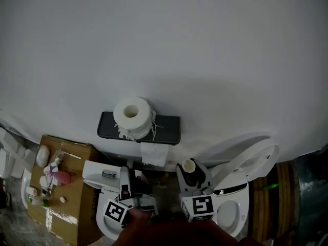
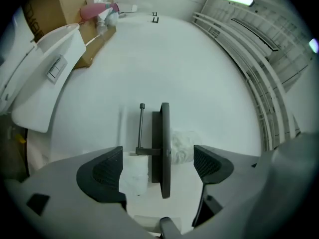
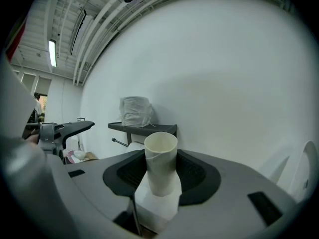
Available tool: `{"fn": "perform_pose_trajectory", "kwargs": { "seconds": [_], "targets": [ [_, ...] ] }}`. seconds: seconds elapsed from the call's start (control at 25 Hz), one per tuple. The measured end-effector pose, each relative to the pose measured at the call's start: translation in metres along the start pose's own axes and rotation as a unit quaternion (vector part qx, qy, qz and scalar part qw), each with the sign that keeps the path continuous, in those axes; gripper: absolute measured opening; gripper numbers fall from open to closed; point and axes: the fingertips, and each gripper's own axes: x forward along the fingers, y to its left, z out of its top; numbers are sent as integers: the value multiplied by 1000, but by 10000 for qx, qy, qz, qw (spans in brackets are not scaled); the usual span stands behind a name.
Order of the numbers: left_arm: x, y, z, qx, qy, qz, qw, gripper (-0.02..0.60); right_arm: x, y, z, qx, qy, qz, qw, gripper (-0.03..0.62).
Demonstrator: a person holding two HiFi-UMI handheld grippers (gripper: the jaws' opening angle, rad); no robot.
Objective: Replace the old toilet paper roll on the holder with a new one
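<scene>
Old cardboard tube (image 3: pixel 160 158) clamped upright between right fingers (image 3: pixel 199 176); left fingers (image 2: pixel 107 171) spread, empty. Harder squeeze could crush it.

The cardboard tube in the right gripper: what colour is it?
Off-white; the cardboard tube shows best in the right gripper view.

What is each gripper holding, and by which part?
Right gripper holds the old cardboard tube by its lower part, open end sticking up. Left gripper is open, holding nothing.
</scene>
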Motion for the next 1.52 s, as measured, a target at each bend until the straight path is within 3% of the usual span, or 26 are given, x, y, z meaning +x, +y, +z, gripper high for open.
{"fn": "perform_pose_trajectory", "kwargs": {
  "seconds": [0.2,0.24,0.36,0.4,0.48,0.56,0.6,0.64,0.68,0.72,0.76,0.8,0.84,0.88,0.92,0.96,1.16,1.52],
  "targets": [
    [-7,-23,-4,170,134,-316,9993,448,-1,7,5,-1,-69,31,10000,190],
    [-8,-26,-5,183,158,-361,9991,408,-1,8,6,-9,-83,37,10000,190],
    [-9,-26,-6,140,172,-356,9991,88,-2,9,7,-39,-91,46,9999,190],
    [-9,-27,-7,146,211,-348,9991,40,-3,10,7,-24,-86,39,10000,190],
    [-7,-28,-10,235,333,-321,9987,17,-4,10,7,16,-84,30,10000,190],
    [-6,-30,-15,596,516,-225,9966,17,-4,11,7,52,-69,38,10000,190],
    [-4,-30,-17,1050,651,-150,9922,15,-4,11,7,63,-71,49,9999,190],
    [-3,-32,-20,1756,822,-91,9810,17,-4,12,6,61,-76,58,9999,190],
    [-1,-35,-25,2678,1015,-66,9581,17,-4,13,6,54,-78,63,9999,190],
    [1,-37,-32,3699,1208,-49,9212,17,-4,14,7,51,-76,72,9999,190],
    [3,-37,-39,4701,1363,-13,8720,17,-4,15,8,59,-74,89,9999,190],
    [5,-36,-46,5601,1441,17,8158,15,-4,17,9,74,-70,105,9999,190],
    [7,-36,-52,6331,1430,-9,7607,17,-4,18,10,86,-64,115,9999,190],
    [8,-38,-56,6845,1365,-91,7160,17,-4,20,10,82,-50,119,9999,190],
    [9,-41,-59,7129,1308,-176,6887,17,-4,21,11,59,-38,121,9999,190],
    [9,-44,-61,7223,1290,-226,6791,15,-3,23,12,30,-40,119,9999,190],
    [8,-46,-59,7082,1310,-188,6935,16,-2,26,12,-7,-117,96,9999,187],
    [6,-52,-55,7067,1243,-214,6962,17,0,26,10,-23,-92,73,9999,186]
  ]
}}
